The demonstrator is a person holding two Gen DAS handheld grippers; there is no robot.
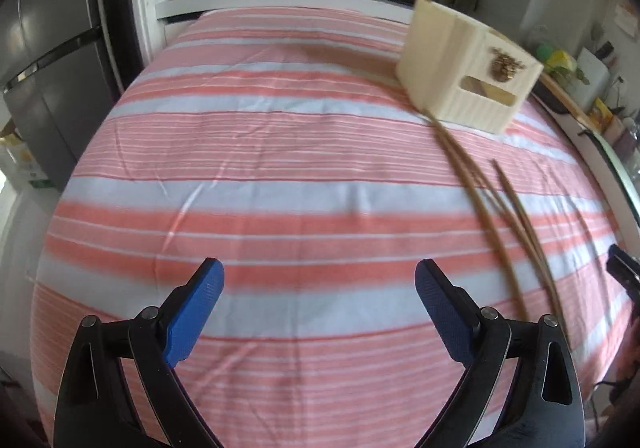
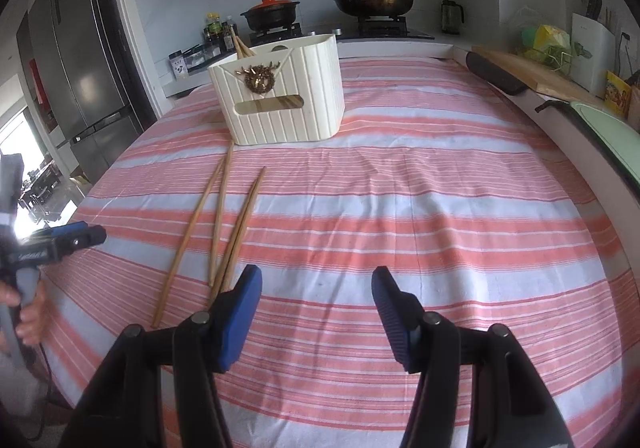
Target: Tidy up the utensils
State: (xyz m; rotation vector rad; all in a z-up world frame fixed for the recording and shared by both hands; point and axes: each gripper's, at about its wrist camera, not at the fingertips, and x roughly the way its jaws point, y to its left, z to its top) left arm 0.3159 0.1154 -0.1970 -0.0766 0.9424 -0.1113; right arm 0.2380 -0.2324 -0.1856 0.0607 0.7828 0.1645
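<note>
Striped tablecloth (image 2: 420, 207), cream utensil holder (image 2: 280, 95) standing on it, loose chopsticks (image 2: 224, 224), two idle grippers.

Spread across the whole table under the holder: pink-and-white cloth, lightly creased. Upright toward the far edge, seen in both views (image 1: 464, 67): the holder itself, gold wreath ornament on its front above a slot window, a few chopsticks poking up from its back compartment (image 2: 239, 43). Just in front of the holder, flat on the cloth and fanned out from its base toward the near side: four loose chopsticks, blurred in the left view (image 1: 516, 232). Nearer still from the holder, above bare cloth: left gripper (image 1: 319, 276) spread wide, nothing between its blue pads; right gripper (image 2: 316, 284) likewise agape and holding nothing, its left pad just beside the chopstick ends.
</note>
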